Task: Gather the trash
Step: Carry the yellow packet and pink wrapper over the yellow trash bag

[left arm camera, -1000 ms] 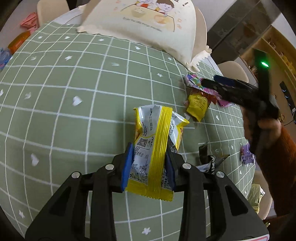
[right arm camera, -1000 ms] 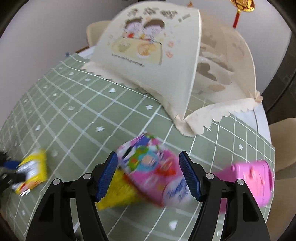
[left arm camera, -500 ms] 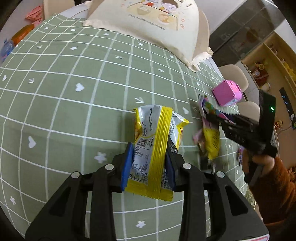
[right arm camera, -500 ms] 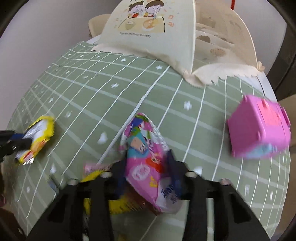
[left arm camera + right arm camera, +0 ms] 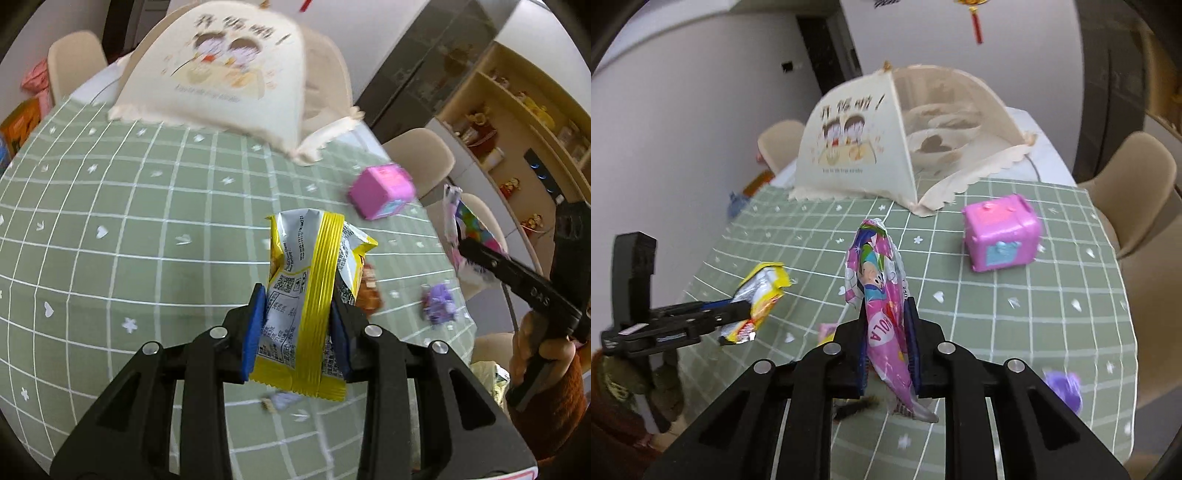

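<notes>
Clamping one wrapper each: left gripper pinches crinkly yellow-silver foil snack packet at frame centre, right gripper, jaws just closed, squeezes glossy pink cartoon-print wrapper lower centre, both held clear of green grid tablecloth, prob. for carrying to bin.

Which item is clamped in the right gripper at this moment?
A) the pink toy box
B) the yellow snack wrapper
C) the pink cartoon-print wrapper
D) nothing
C: the right gripper has its blue pads pressed on the pink cartoon-print wrapper, lifted above the green tablecloth.
</notes>
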A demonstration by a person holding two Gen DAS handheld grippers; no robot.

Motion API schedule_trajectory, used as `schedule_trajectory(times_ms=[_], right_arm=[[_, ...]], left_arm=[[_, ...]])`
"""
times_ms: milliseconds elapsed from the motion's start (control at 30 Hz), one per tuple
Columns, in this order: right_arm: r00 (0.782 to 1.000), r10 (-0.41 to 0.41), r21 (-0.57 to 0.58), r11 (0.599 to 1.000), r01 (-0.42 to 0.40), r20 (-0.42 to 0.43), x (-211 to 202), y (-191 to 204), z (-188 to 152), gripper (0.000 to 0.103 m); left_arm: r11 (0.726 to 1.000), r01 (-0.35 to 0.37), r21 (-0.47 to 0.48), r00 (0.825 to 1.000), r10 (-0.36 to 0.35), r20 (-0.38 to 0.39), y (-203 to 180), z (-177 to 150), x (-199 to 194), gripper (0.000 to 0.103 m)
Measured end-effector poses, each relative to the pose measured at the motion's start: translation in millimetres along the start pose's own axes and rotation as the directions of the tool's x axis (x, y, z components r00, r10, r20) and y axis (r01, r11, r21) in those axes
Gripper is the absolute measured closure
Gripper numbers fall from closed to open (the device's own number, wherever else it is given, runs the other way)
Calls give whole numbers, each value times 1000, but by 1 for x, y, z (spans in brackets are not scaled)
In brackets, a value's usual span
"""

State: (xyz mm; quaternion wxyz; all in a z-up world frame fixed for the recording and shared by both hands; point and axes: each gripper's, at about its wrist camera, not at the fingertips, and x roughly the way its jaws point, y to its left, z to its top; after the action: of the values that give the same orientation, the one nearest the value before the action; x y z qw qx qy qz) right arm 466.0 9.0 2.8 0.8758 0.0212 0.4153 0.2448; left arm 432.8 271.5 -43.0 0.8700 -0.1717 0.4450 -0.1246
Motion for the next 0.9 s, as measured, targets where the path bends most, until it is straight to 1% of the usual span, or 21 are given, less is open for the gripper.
schedule_trajectory(times_ms=[33, 133, 233, 400, 500, 600, 767, 900], right_arm=[[1000, -14, 3, 1000, 14, 21, -17, -2, -6, 86], [996, -63, -5, 998, 64, 55, -50, -7, -21, 86], [987, -139, -17, 990, 141, 80, -89, -14, -46, 86], [973, -202, 15, 979, 202, 115, -143, -35, -87, 86], [962, -242, 56, 970, 236, 124, -171, -53, -112, 86], [953, -274, 99, 960, 263, 131, -198, -70, -138, 86], [929, -336, 133, 939, 317, 153, -243, -91, -178, 86], [913, -373, 177, 922, 345, 163, -275, -109, -206, 86]], left_arm=[[1000, 6, 10, 1000, -6, 6, -10, -1, -3, 72], [998, 19, 62, 1000, -21, 21, -45, -8, -13, 72], [993, 38, 110, 999, -41, 26, -83, -18, -20, 72], [979, 57, 197, 997, -67, 42, -144, -39, -32, 72], [965, 61, 253, 995, -78, 58, -182, -53, -38, 72], [952, 83, 295, 993, -102, 52, -215, -69, -39, 72], [932, 121, 343, 990, -139, 29, -264, -94, -36, 72], [902, 161, 402, 985, -173, -6, -308, -120, -31, 72]])
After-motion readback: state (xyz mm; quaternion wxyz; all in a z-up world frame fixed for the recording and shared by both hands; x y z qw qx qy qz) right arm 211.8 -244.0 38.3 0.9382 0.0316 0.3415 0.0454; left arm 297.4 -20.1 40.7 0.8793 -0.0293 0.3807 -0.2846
